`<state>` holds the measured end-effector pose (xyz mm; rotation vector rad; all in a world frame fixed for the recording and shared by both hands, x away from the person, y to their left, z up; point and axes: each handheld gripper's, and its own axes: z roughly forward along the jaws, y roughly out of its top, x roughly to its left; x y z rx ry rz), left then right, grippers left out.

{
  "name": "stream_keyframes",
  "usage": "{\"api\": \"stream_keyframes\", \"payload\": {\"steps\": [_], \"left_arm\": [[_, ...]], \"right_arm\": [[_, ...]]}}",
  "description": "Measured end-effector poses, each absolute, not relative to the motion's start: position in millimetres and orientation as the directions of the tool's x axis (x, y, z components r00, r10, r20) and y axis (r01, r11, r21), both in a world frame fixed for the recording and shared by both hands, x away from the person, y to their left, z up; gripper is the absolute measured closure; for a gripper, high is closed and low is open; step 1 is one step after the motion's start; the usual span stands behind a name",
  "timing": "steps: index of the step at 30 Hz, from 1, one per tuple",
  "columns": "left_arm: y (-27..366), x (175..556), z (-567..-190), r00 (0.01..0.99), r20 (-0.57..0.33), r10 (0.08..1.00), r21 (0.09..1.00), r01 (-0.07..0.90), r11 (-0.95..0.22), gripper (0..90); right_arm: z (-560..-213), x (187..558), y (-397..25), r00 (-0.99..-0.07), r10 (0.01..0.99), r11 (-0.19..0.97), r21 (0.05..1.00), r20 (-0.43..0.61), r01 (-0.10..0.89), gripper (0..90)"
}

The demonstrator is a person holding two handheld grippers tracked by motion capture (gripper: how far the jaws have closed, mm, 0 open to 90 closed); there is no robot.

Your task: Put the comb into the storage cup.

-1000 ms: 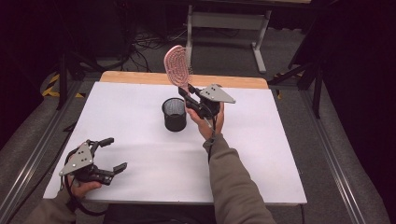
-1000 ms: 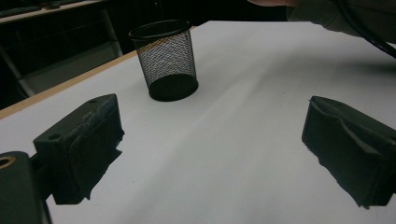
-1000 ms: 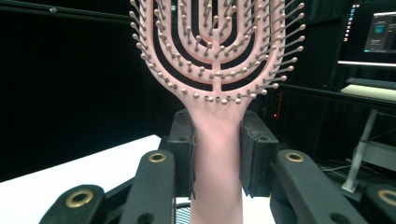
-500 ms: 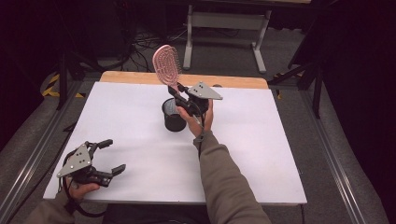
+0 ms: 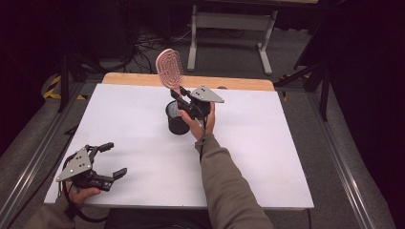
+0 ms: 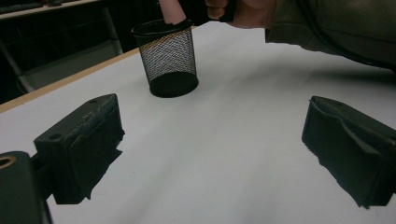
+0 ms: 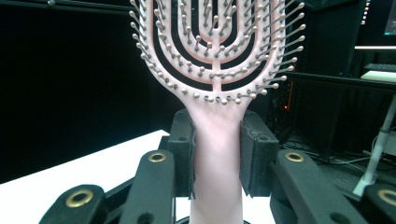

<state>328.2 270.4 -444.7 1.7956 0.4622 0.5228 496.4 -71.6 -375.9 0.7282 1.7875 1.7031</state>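
A pink vented hairbrush (image 5: pixel 170 69) stands nearly upright, bristle head up, with my right gripper (image 5: pixel 182 100) shut on its handle. In the right gripper view the jaws clamp the pink handle (image 7: pixel 215 154) from both sides. The handle's lower end reaches the mouth of a black mesh cup (image 5: pixel 177 119) standing mid-table; the left gripper view shows the pink tip (image 6: pixel 171 10) at the cup's (image 6: pixel 169 60) rim. My left gripper (image 5: pixel 111 160) rests open at the front left of the white table (image 5: pixel 267 143), its two pads (image 6: pixel 84 135) wide apart with nothing between them.
A wooden strip (image 5: pixel 239 83) runs along the table's far edge. Beyond it stand a metal frame (image 5: pixel 229 28) and floor cables. Dark stands flank the table at left (image 5: pixel 64 71) and right (image 5: pixel 317 76).
My right gripper has carried the hairbrush leftward and down, from right of the cup to over it, so the handle end now meets the cup's mouth. The left gripper has stayed put.
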Motion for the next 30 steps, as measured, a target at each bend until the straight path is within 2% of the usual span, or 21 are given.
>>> {"api": "stream_keyframes", "payload": {"steps": [5, 8, 17, 30], "left_arm": [[270.2, 328.0, -444.6, 0.823, 0.118, 0.555, 0.961, 0.046, -0.272, 6.1], [270.7, 327.6, -444.5, 0.821, 0.115, 0.559, 0.962, 0.049, -0.269, 6.1], [272.2, 327.0, -444.8, 0.811, 0.116, 0.573, 0.963, 0.048, -0.264, 6.2], [271.4, 327.9, -445.3, 0.813, 0.118, 0.570, 0.961, 0.051, -0.273, 6.2]], "right_arm": [[-379.2, 496.1, -71.1, -0.695, 0.718, 0.056, 0.998, -0.030, 0.014, 69.8], [-382.5, 495.6, -69.4, -0.692, 0.722, 0.032, 0.999, 0.003, 0.037, 69.8], [-394.6, 492.1, -70.1, -0.684, 0.728, 0.083, 0.996, -0.038, 0.033, 69.7], [-411.6, 488.5, -75.2, -0.682, 0.731, 0.113, 0.990, -0.028, 0.081, 69.6]]}}
